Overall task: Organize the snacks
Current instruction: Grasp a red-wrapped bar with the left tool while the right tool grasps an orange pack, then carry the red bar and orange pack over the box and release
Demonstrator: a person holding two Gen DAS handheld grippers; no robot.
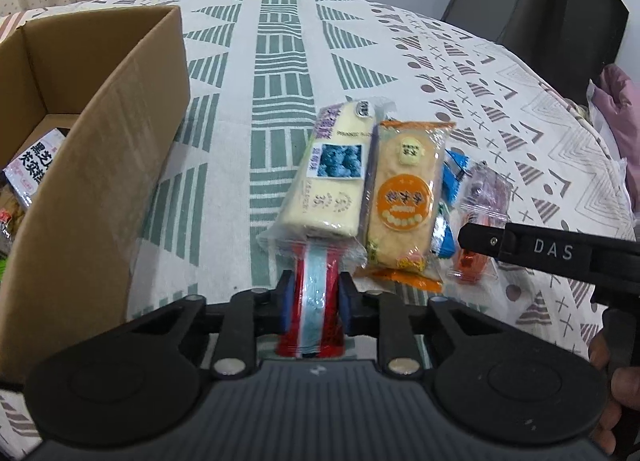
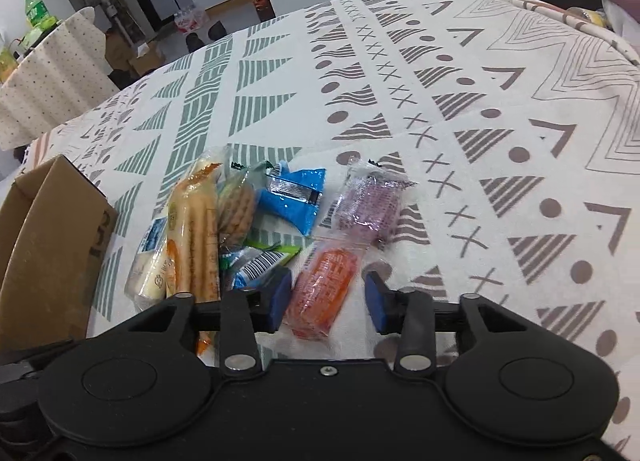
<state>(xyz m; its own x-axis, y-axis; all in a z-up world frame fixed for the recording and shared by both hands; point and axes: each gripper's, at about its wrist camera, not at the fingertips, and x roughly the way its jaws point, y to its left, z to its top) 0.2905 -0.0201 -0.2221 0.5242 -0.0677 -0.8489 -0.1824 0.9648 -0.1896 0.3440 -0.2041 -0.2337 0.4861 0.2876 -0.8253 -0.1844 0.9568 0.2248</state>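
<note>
My left gripper [image 1: 316, 297] is shut on a red and silver packet [image 1: 314, 325], whose far end lies under a pale cake packet [image 1: 328, 169]. An orange cracker packet [image 1: 404, 197] lies beside the cake, with a blue packet [image 1: 454, 177] and a purple packet [image 1: 484, 189] to its right. My right gripper [image 2: 328, 299] is open, its blue pads either side of an orange-red packet [image 2: 324, 289] on the cloth. The purple packet [image 2: 368, 201], the blue packet [image 2: 296, 197] and a round cookie packet [image 2: 236, 209] lie beyond it. The open cardboard box [image 1: 100, 141] stands at the left.
A packet with black characters [image 1: 36, 165] lies inside the box. The patterned tablecloth [image 2: 480, 101] stretches far and right of the pile. A dark chair [image 1: 560, 9] and a pink bag [image 1: 618, 101] stand past the table's right edge. A hand [image 1: 604, 361] holds the right gripper's handle.
</note>
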